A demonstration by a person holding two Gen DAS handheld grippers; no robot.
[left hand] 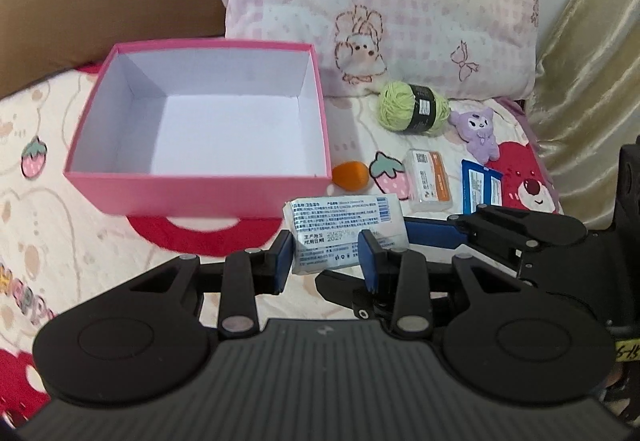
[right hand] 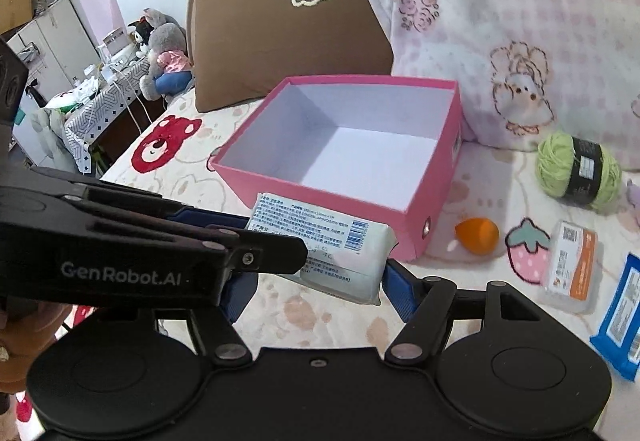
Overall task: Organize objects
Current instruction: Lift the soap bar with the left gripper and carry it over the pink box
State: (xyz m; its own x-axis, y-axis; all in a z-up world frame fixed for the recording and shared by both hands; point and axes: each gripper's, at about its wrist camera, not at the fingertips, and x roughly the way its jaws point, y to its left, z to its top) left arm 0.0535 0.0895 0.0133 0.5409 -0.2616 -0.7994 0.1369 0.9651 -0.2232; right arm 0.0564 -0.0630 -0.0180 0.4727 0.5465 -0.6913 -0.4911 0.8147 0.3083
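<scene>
Left wrist view shows the left gripper (left hand: 326, 259) clamped on the white wipes pack (left hand: 344, 231), lifted just short of the empty pink box (left hand: 200, 183), presumably its destination. Right gripper (right hand: 316, 287) brackets the pack too, apparently open; contact is unclear.

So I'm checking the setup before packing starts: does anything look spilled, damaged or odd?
Nothing is spilled or damaged. One oddity: both the left gripper and right gripper appear to bracket the same white wipes pack. The pink box sits upright and empty.
</scene>
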